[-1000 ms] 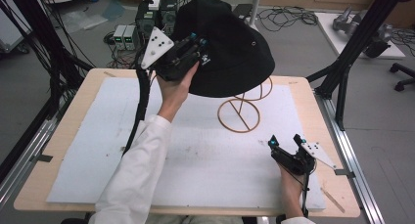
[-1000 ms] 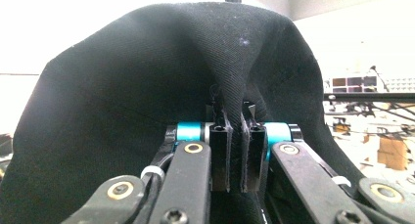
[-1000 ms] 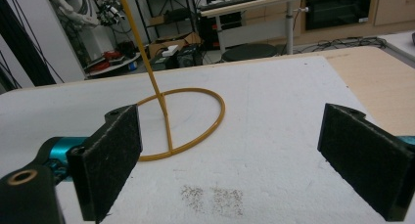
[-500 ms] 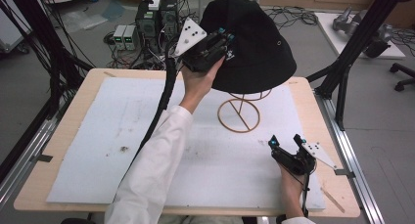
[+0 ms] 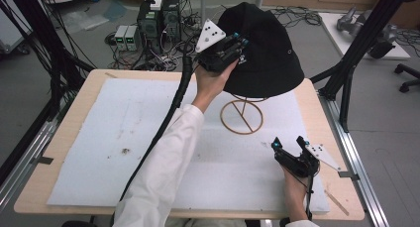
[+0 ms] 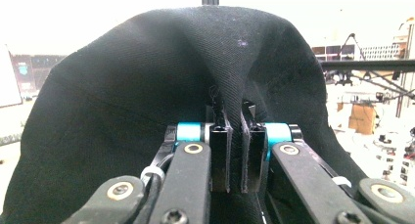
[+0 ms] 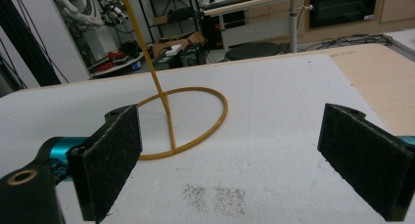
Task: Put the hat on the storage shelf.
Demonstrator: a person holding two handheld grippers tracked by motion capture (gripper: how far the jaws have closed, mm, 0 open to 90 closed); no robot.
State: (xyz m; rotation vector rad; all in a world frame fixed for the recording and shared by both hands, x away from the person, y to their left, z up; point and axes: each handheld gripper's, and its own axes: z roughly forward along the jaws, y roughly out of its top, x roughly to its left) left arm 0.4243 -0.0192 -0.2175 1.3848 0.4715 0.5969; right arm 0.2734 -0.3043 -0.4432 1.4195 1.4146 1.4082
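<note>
So the left gripper point(image 5: 236, 44) is up in the air at the far side of the table, clamped tight on the black bucket hat point(image 5: 267, 48); in the left gripper view you can see a fold of the hat's fabric point(image 6: 147, 87) pinched right between the two pads, which are pressed nearly together with just the cloth in the gap. The hat sits over the top of the yellow wire hat stand point(image 5: 242, 116), whose ring base rests on the white foam mat point(image 5: 99, 133) that covers most of the wooden table point(image 5: 317, 95). Can't really tell from above if the hat is fully seated on the stand or just hanging over it, since the brim hides the top of the stand. The right gripper point(image 5: 288, 145) is low at the near right part of the mat, jaws wide apart with nothing between them, and it points toward the stand; the right gripper view looks straight at the ring base point(image 7: 191, 121) and the thin upright rod. There's a small smudge of dark specks on the mat point(image 7: 215, 197) just ahead of those open jaws.
</note>
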